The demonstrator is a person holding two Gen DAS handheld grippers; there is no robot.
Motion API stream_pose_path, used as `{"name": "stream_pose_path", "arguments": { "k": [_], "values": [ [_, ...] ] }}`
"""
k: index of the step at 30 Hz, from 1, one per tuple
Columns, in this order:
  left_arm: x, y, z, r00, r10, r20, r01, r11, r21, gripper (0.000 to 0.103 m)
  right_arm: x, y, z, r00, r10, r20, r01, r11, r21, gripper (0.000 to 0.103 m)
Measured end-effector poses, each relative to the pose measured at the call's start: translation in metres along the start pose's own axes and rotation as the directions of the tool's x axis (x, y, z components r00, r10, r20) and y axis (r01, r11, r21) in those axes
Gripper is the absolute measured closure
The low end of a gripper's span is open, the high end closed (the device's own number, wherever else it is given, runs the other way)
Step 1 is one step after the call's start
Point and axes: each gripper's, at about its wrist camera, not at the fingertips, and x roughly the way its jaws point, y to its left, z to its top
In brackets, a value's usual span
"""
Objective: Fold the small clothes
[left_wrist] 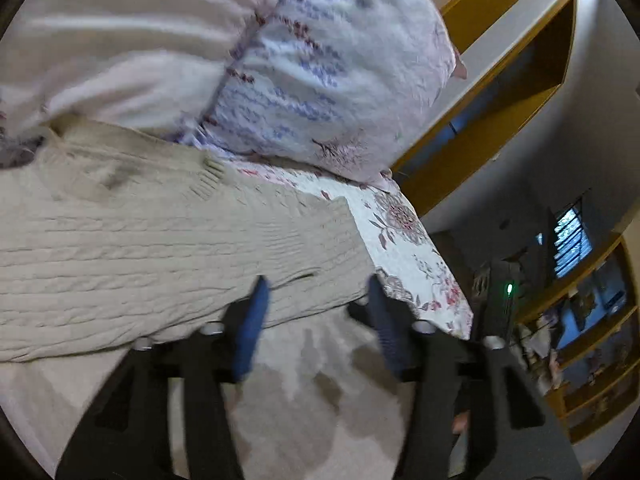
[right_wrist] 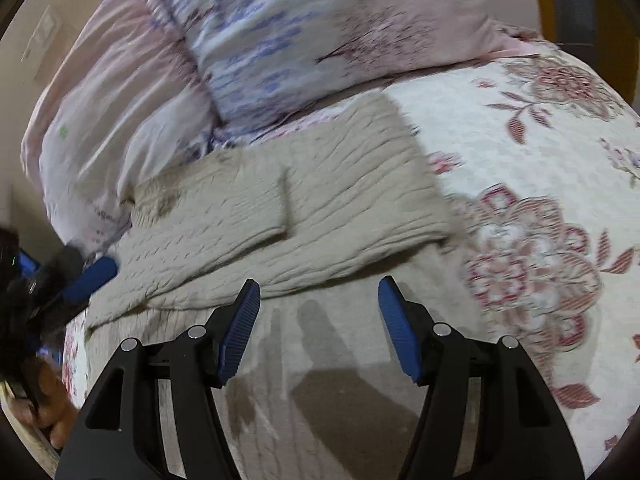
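Observation:
A beige cable-knit sweater (left_wrist: 160,248) lies flat on the floral bedspread (left_wrist: 416,264), with a sleeve folded across its body (right_wrist: 224,216). My left gripper (left_wrist: 316,292) is open, its blue fingers (left_wrist: 252,320) just above the sweater's near edge, holding nothing. My right gripper (right_wrist: 316,292) is open and empty, hovering just short of the sweater (right_wrist: 320,216). The left gripper's blue finger (right_wrist: 92,276) also shows in the right wrist view, at the sweater's left end.
Floral pillows (left_wrist: 328,64) and a pink duvet (right_wrist: 112,92) are piled behind the sweater. The bed's corner (left_wrist: 460,320) drops off on the right of the left wrist view, with wooden shelves (left_wrist: 592,336) beyond.

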Motion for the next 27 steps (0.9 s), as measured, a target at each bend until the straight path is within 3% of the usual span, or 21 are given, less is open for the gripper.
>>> {"name": "stream_pose_path", "arguments": {
  "k": [4,6,9,10,11,14,16,18,21,25,27],
  "values": [
    [-0.052,0.037,-0.009,0.987,0.143,0.068,-0.139,0.988,-0.061,0.04,-0.003,-0.004,0.012,0.997,0.075,0.004,-0.075,0.997,0.029,0.043],
    [-0.071,0.056,-0.017,0.973,0.218,0.077,-0.21,0.973,-0.097,0.04,0.003,0.001,0.019,0.993,0.116,-0.01,-0.115,0.993,0.038,0.052],
    [-0.102,0.084,-0.034,0.922,0.38,0.072,-0.368,0.92,-0.131,0.04,0.018,0.01,0.027,0.99,0.132,-0.04,-0.131,0.99,0.044,0.058],
    [-0.111,0.094,-0.042,0.896,0.439,0.062,-0.429,0.894,-0.133,0.04,0.024,0.013,0.029,0.991,0.123,-0.05,-0.121,0.992,0.046,0.059],
    [-0.119,0.101,-0.049,0.876,0.479,0.051,-0.469,0.873,-0.134,0.04,0.032,0.014,0.031,0.991,0.12,-0.065,-0.117,0.992,0.052,0.061],
    [-0.141,0.12,-0.068,0.841,0.541,0.007,-0.534,0.833,-0.145,0.04,0.049,0.016,0.031,0.984,0.141,-0.108,-0.133,0.988,0.081,0.071],
    [-0.148,0.126,-0.076,0.83,0.558,-0.008,-0.553,0.82,-0.149,0.04,0.055,0.021,0.028,0.986,0.13,-0.103,-0.123,0.99,0.076,0.077],
    [-0.152,0.128,-0.082,0.828,0.561,-0.017,-0.556,0.817,-0.154,0.04,0.058,0.025,0.031,0.988,0.125,-0.088,-0.12,0.991,0.064,0.092],
    [-0.152,0.131,-0.085,0.831,0.556,-0.019,-0.552,0.819,-0.155,0.038,0.052,0.031,0.033,0.989,0.135,-0.052,-0.133,0.99,0.045,0.094],
    [-0.157,0.128,-0.094,0.839,0.543,-0.01,-0.538,0.829,-0.151,0.036,0.011,0.041,0.028,0.985,0.158,0.073,-0.158,0.987,-0.009,0.095],
    [-0.155,0.126,-0.094,0.845,0.534,-0.005,-0.529,0.835,-0.151,0.036,0.001,0.04,0.018,0.987,0.132,0.095,-0.131,0.991,-0.016,0.095]
  ]
}}
